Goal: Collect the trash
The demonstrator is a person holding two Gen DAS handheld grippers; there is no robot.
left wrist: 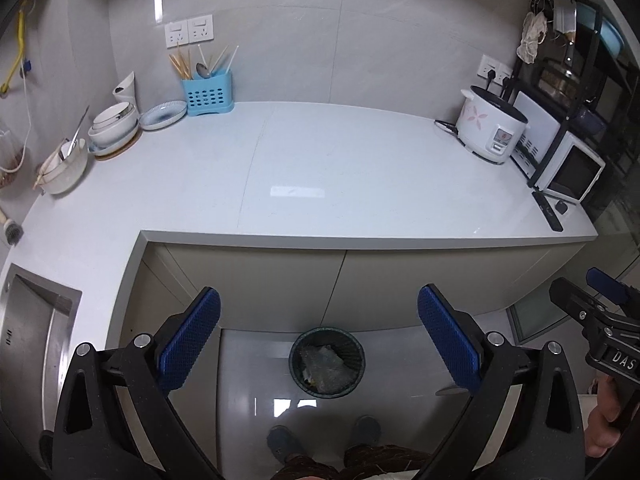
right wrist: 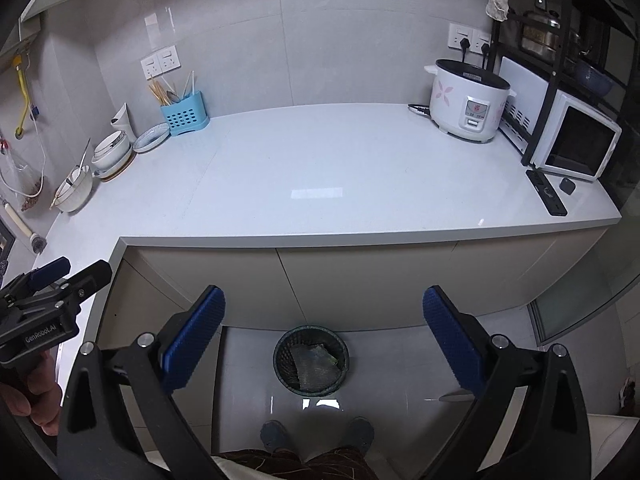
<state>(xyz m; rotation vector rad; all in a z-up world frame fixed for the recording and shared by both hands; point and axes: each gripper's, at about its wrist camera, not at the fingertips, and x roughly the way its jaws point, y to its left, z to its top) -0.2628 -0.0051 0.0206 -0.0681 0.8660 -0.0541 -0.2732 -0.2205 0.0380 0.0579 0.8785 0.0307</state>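
Note:
A dark mesh trash bin (left wrist: 327,361) stands on the floor below the counter, with crumpled clear plastic trash (left wrist: 326,364) inside; it also shows in the right wrist view (right wrist: 311,360). My left gripper (left wrist: 319,334) is open and empty, held above the bin. My right gripper (right wrist: 324,336) is open and empty, also above the bin. The right gripper shows at the right edge of the left wrist view (left wrist: 600,300); the left gripper shows at the left edge of the right wrist view (right wrist: 52,280).
The white countertop (left wrist: 320,176) carries bowls (left wrist: 114,126), a blue utensil holder (left wrist: 208,96), a rice cooker (left wrist: 490,126), a toaster oven (left wrist: 572,172) and a black remote (left wrist: 548,210). A steel sink (left wrist: 28,344) lies at the left. Feet (left wrist: 324,436) stand near the bin.

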